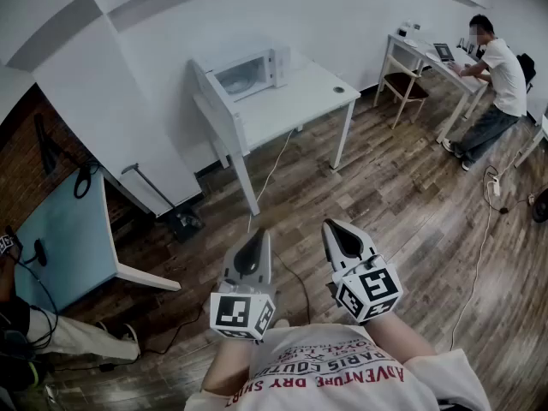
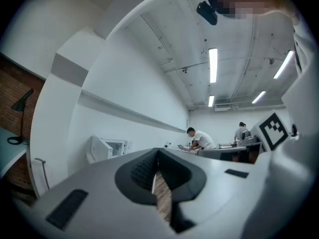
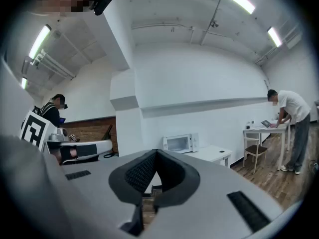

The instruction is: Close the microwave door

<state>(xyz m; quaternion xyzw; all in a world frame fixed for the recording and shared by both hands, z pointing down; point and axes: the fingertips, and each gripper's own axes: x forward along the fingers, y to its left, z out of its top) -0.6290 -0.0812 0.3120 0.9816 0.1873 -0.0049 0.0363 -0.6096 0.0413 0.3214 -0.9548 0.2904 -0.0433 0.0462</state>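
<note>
Microwave [image 1: 251,73] sits on the white tabletop [image 1: 317,92], far ahead and slightly left of both tongs, with open floor between | left tongs [image 1: 255,240] and right tongs [image 1: 336,229] are both pinched closed, holding nothing | left tongs look nearer the door [image 2: 101,147] | left gripper view shows the door swung out leftward; right gripper view shows only the oven front

One microwave [image 1: 251,74] counted, at 11 o'clock. Three counters: a white counter [image 1: 308,101] carrying it, a second white counter [image 1: 425,54] at 1 o'clock, and a pale blue counter [image 1: 64,238] at 9 o'clock. One chair [image 1: 409,86] and one laptop [image 1: 444,52], both at 1 o'clock. Two bystanders: a standing person [image 1: 501,80] at 2 o'clock and a second person [image 1: 64,336] at 8 o'clock, partly out of view. Two grippers: left gripper [image 1: 253,247] and right gripper [image 1: 341,234].
</note>
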